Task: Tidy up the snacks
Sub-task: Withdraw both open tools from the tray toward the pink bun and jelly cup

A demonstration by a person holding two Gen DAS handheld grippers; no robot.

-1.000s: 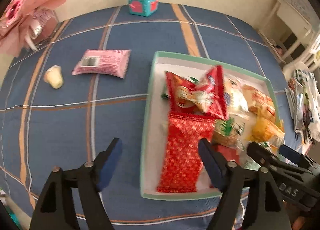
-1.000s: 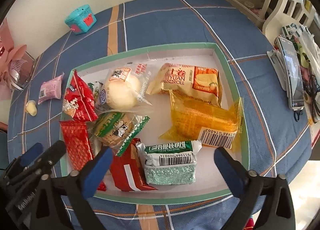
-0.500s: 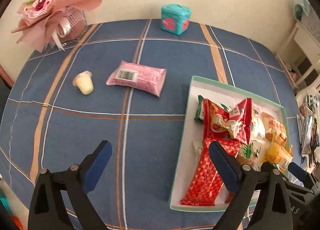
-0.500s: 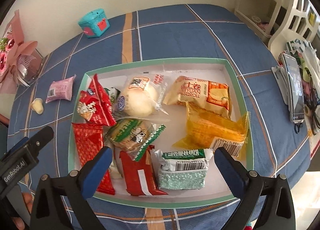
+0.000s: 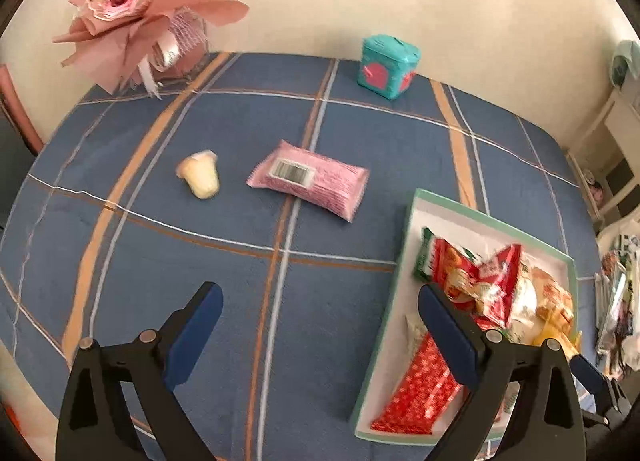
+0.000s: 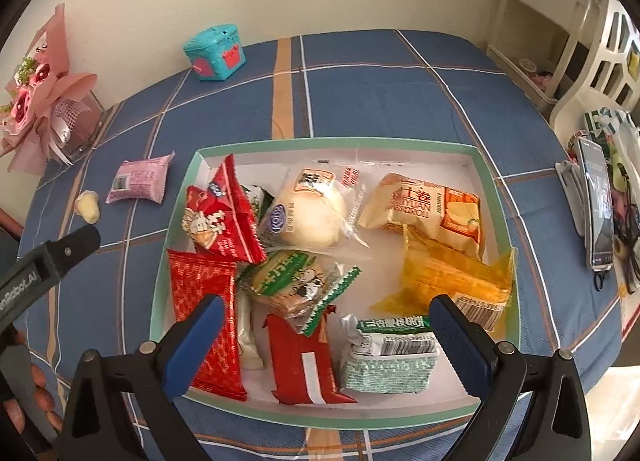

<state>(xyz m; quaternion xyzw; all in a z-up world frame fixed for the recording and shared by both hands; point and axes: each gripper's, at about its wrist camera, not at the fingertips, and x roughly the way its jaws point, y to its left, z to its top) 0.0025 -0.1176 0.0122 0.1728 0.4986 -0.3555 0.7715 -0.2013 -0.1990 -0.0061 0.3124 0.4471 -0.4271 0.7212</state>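
A green-rimmed white box [image 6: 491,189] [image 5: 403,245] on the blue plaid tablecloth holds several snack packets, among them a red patterned packet [image 6: 208,313] [image 5: 424,385] along its left side. Outside the box, to its left, lie a pink packet [image 5: 308,179] [image 6: 138,179] and a small cream jelly cup [image 5: 200,175] [image 6: 88,207]. My left gripper [image 5: 320,333] hangs open and empty above bare cloth, left of the box, with the pink packet beyond it. My right gripper [image 6: 326,337] stands open over the box's near edge, nothing between its fingers.
A teal and pink tin [image 5: 387,65] [image 6: 215,53] stands at the table's far edge. A pink paper bouquet [image 5: 144,9] [image 6: 40,93] fills the far left corner. A phone and cables [image 6: 598,205] lie off the right edge, beside white furniture [image 6: 560,41].
My left gripper has swung left away from the box, its jaws wider than a second ago; the red patterned packet stays in the box. The right gripper has drawn back slightly.
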